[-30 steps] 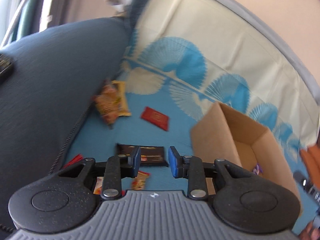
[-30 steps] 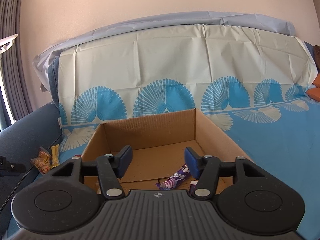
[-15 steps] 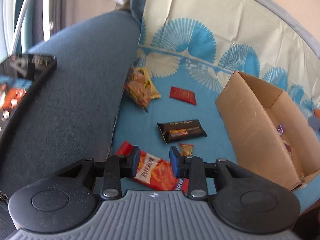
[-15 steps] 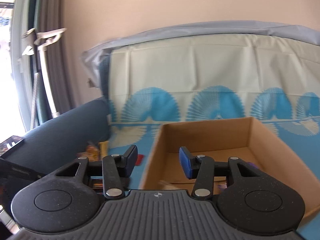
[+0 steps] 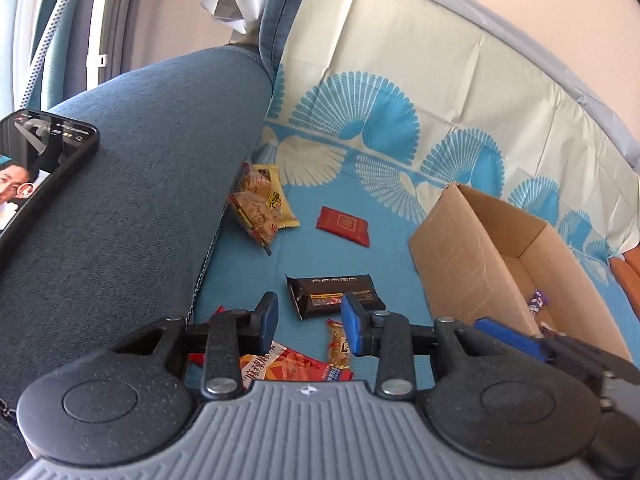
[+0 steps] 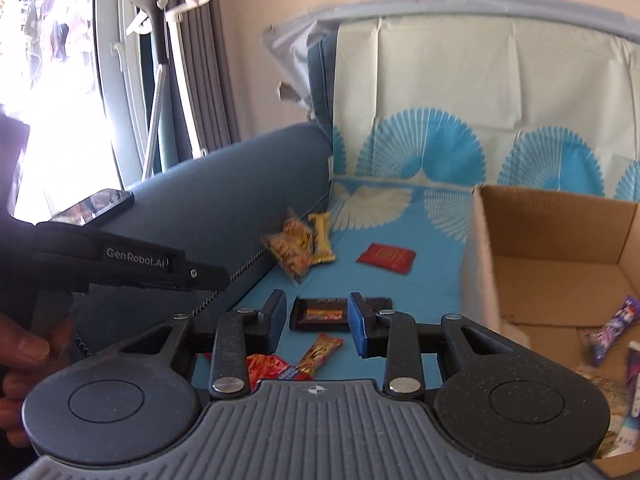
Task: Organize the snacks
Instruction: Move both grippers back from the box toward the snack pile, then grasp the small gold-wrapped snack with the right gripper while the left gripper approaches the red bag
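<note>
- Our left tool (image 5: 308,322) hangs released over the loose snacks, its jaws apart with nothing between them; we judge it is lined up to pick one of the packets just below.
- Our right tool (image 6: 317,326) is likewise released and empty, pointed at the same cluster and not at the box, probably so either hand can take the next packet.
- Nearest the tools lie a red packet (image 5: 288,366) and a small orange packet (image 5: 338,344), close beside each other, partly hidden under the left tool.
- Just beyond them is a black packet (image 5: 334,294), lying flat and apart from the others.
- Farther out a dark red packet (image 5: 343,225) lies alone, and two yellow and orange bags (image 5: 260,204) overlap against the foot of the armrest.
- The cardboard box (image 5: 452,256) stands open to the right of the snacks; a purple wrapper (image 6: 614,326) already lies inside, so we judge it is where the snacks go and most of the sorting is still to do.
- All of this sits on a sofa seat under a blue cloth (image 5: 372,256) with a white fan pattern, which also runs up the backrest.
- A phone (image 5: 36,164) with a lit screen rests on the dark blue armrest (image 5: 132,184), well apart from the snacks.
- In the right view a window and grey curtains stand behind the armrest, with a plain wall above the sofa.
</note>
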`<state>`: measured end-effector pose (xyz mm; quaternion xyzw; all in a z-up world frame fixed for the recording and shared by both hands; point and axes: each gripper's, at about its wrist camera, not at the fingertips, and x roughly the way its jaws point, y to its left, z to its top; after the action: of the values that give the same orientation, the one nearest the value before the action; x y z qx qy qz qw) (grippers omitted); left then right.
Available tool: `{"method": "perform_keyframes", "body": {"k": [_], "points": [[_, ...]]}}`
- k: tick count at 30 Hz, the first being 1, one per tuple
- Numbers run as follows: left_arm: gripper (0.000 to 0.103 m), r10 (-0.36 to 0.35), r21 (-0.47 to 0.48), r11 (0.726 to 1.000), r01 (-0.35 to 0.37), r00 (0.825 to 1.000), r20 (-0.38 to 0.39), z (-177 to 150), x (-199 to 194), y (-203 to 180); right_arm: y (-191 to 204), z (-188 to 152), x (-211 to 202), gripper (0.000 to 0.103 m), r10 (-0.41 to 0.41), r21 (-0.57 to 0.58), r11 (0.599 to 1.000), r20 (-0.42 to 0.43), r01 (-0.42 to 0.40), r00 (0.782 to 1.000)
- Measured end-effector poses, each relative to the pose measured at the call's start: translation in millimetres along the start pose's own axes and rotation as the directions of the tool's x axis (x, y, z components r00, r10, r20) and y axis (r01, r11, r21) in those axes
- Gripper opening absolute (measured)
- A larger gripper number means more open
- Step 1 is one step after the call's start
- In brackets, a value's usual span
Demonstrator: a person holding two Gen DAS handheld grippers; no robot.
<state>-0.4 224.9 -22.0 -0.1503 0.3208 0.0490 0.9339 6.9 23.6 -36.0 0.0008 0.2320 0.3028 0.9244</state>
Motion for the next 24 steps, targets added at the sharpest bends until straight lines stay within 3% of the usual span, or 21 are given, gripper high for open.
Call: {"method": "perform_keyframes", "body": {"k": [13,20,24], "points": [[0.042,0.002,-0.106,0.994,-0.005,1.0,-0.024,7,18,16,12,-11,86,0.04,-0.059,0.015,0.998,-0.184,0.063,0.981],[0.043,-0.004,-0.134,0.991,0.001,1.0,-0.02,8,17,23,13,-20,124,0.048,-0.094,0.025,0.994,-0.271,0.105,0.958],[0.047,0.001,-0.119,0.993,-0.003,1.0,-0.013,7,14,22,15,-31,139,0.042,-0.126,-0.015,0.992,-0.333,0.128,0.934]]}}
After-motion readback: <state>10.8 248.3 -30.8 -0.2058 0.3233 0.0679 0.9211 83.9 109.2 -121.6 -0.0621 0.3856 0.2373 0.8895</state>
